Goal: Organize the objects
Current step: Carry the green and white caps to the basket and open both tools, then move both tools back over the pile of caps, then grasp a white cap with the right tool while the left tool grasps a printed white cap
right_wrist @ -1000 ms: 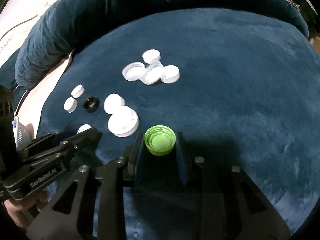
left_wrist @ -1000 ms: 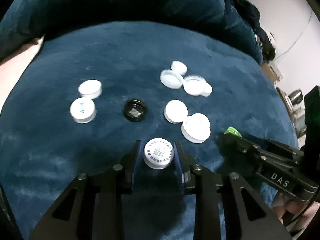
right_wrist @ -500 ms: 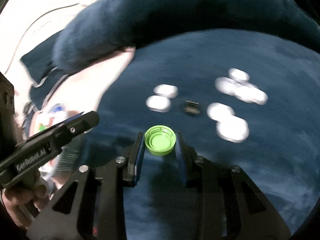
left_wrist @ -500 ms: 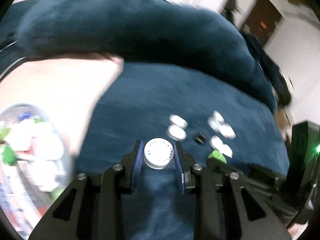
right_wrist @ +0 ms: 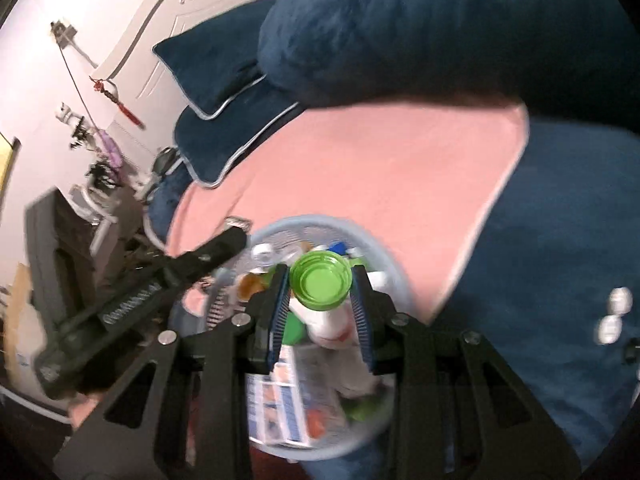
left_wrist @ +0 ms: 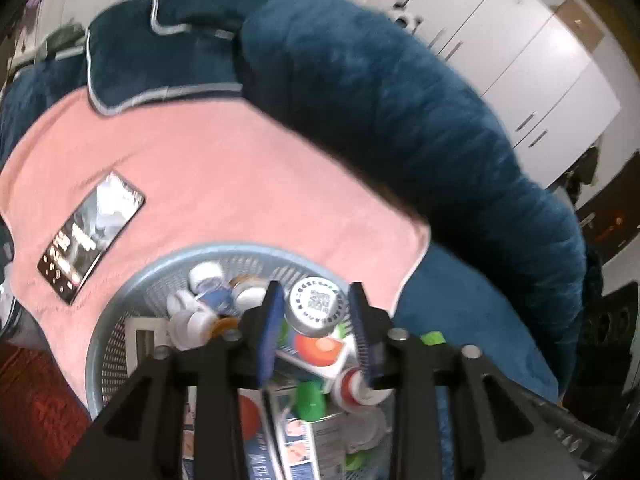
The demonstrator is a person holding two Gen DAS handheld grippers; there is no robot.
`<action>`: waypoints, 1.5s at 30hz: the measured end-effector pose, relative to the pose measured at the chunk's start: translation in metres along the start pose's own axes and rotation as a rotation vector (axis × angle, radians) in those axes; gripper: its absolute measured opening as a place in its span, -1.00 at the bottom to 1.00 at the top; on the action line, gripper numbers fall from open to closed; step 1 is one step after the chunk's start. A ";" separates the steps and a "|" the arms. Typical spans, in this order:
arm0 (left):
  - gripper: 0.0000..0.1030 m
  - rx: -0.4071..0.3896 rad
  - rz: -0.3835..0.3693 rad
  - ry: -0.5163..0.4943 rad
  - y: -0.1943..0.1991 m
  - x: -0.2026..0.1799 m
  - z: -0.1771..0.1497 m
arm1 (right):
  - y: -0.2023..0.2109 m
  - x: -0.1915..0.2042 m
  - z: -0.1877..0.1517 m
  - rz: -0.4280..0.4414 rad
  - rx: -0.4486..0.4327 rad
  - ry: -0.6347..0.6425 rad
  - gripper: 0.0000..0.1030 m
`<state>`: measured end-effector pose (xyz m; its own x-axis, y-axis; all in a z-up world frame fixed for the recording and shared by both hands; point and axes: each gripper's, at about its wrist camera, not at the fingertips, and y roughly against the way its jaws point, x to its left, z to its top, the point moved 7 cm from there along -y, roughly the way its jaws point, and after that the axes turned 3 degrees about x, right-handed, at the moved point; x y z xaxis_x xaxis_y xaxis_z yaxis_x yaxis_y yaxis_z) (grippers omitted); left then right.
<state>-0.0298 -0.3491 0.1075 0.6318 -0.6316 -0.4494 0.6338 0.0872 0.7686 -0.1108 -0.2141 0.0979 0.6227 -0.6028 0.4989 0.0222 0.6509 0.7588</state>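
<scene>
Left wrist: your left gripper (left_wrist: pixel 316 320) jaws are opening, white QR-printed cap (left_wrist: pixel 316 306) loose between them above the crowded grey mesh basket (left_wrist: pixel 120 344) at the pink towel's (left_wrist: pixel 240 184) edge; right wrist: your right gripper (right_wrist: pixel 320 300) jaws, opening slightly, pinch the green cap (right_wrist: pixel 321 279) over the basket.

White panelled cabinets (left_wrist: pixel 532 80) behind dark blue plush bedding (left_wrist: pixel 400 120); pink fleece blanket (left_wrist: pixel 224 184) on it; white carved headboard (right_wrist: pixel 160 32) left.
</scene>
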 end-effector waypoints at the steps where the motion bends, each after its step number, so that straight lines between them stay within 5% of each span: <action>1: 0.18 0.015 0.016 0.009 -0.003 0.002 -0.004 | -0.007 -0.002 0.000 0.019 0.034 -0.032 -0.25; 3: 0.71 -0.002 0.043 0.018 0.002 0.005 -0.009 | -0.005 -0.009 -0.003 0.047 0.038 -0.097 -0.18; 5: 0.96 -0.035 0.096 0.002 0.011 0.007 -0.015 | 0.009 -0.012 -0.010 0.058 -0.001 -0.103 -0.05; 11: 0.99 -0.042 0.193 -0.104 0.022 -0.005 -0.030 | 0.037 -0.048 -0.029 -0.032 -0.037 -0.161 0.47; 16: 0.99 -0.032 0.176 -0.245 0.027 -0.050 -0.052 | 0.075 -0.090 -0.054 -0.105 -0.105 -0.250 0.74; 21: 0.99 0.053 0.068 -0.377 0.005 -0.118 -0.092 | 0.119 -0.142 -0.097 -0.219 -0.158 -0.327 0.75; 31: 0.99 0.217 -0.026 -0.530 -0.058 -0.206 -0.176 | 0.188 -0.254 -0.177 -0.476 -0.190 -0.439 0.74; 37: 0.99 0.253 -0.002 -0.563 -0.087 -0.216 -0.194 | 0.181 -0.288 -0.173 -0.540 -0.159 -0.341 0.30; 45: 0.99 0.288 0.014 -0.578 -0.107 -0.211 -0.205 | 0.162 -0.314 -0.162 -0.598 -0.138 -0.308 0.03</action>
<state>-0.1393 -0.0674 0.0261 0.2463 -0.9519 -0.1825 0.4312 -0.0610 0.9002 -0.1763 0.1550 -0.0036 0.2218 -0.9674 0.1222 0.4048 0.2054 0.8910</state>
